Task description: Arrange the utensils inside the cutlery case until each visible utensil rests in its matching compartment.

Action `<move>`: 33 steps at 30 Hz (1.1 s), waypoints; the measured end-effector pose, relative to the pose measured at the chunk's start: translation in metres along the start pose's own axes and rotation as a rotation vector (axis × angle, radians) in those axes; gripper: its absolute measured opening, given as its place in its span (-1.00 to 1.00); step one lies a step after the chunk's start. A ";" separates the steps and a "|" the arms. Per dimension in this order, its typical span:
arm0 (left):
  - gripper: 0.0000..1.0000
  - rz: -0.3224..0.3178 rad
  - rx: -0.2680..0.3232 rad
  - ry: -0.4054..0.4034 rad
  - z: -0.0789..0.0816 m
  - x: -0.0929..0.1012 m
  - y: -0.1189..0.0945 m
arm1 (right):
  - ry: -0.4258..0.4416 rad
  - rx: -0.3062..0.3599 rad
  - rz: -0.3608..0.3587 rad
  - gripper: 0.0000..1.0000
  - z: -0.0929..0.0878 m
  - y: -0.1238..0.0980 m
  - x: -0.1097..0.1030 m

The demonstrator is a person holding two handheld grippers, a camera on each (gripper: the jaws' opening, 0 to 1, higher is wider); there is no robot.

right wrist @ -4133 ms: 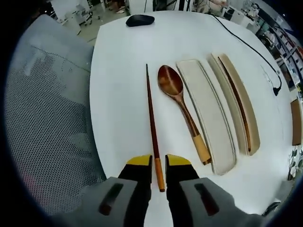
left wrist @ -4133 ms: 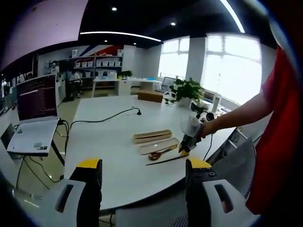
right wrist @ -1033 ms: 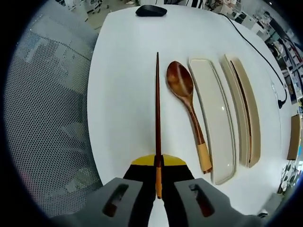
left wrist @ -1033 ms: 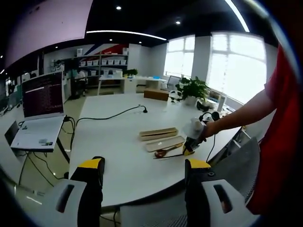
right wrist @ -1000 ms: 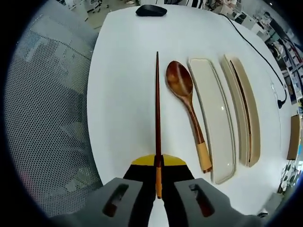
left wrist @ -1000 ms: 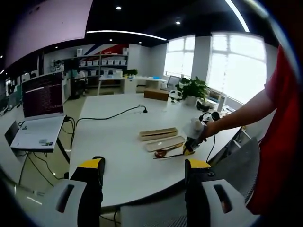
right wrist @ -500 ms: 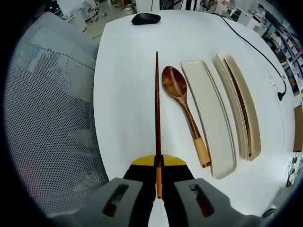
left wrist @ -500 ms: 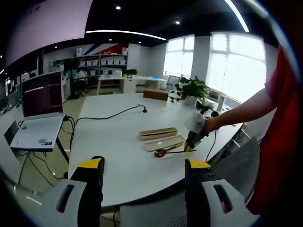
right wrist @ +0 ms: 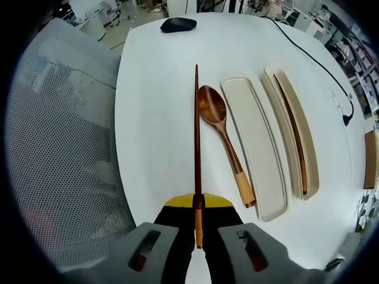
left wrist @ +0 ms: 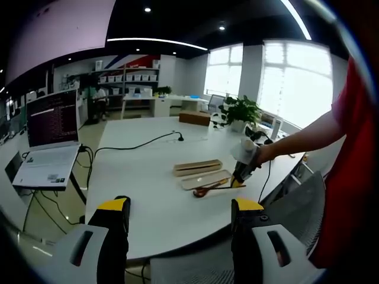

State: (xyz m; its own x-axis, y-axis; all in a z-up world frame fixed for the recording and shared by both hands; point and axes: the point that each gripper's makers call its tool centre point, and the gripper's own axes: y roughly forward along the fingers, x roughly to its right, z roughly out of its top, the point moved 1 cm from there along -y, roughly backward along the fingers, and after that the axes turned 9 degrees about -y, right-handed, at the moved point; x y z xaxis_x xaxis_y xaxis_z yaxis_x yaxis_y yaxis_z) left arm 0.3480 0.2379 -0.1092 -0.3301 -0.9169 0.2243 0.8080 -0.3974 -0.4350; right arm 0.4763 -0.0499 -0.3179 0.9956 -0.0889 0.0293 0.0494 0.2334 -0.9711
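Lifting chopstick (right wrist: pixel 196 136) nearer spoon (right wrist: pixel 220 132)

An open-plan office is showing here: a laptop (left wrist: pixel 50 142) is sitting open on a side desk, shelves (left wrist: pixel 127 80) are lining the far wall, a potted plant (left wrist: pixel 238 110) is standing by big windows (left wrist: pixel 290 83), and a mesh chair (right wrist: pixel 59 136) is waiting beside the white table (left wrist: pixel 142 177).

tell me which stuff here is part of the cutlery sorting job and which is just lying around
Part of the job:
- chopstick, clamped in the right gripper
- wooden spoon on the table
- empty case tray
- case half holding a second chopstick

Just lying about:
- computer mouse
- black cable
- laptop
- mesh chair
- potted plant
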 end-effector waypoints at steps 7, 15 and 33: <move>0.45 -0.003 -0.001 0.003 -0.001 0.001 0.001 | -0.003 -0.002 -0.013 -1.00 0.000 -0.003 0.006; 0.44 -0.002 -0.001 0.000 -0.002 0.001 0.000 | -0.002 -0.001 -0.030 -1.00 -0.001 -0.007 0.012; 0.44 0.002 -0.001 0.000 -0.001 -0.002 -0.001 | 0.008 -0.011 -0.050 -1.00 -0.004 -0.015 0.024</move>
State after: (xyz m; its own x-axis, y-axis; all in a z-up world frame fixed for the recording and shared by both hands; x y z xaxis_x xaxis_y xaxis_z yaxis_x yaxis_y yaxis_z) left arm 0.3472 0.2395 -0.1104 -0.3285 -0.9176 0.2236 0.8081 -0.3957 -0.4363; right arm 0.4990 -0.0591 -0.3037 0.9913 -0.1082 0.0755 0.0978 0.2183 -0.9710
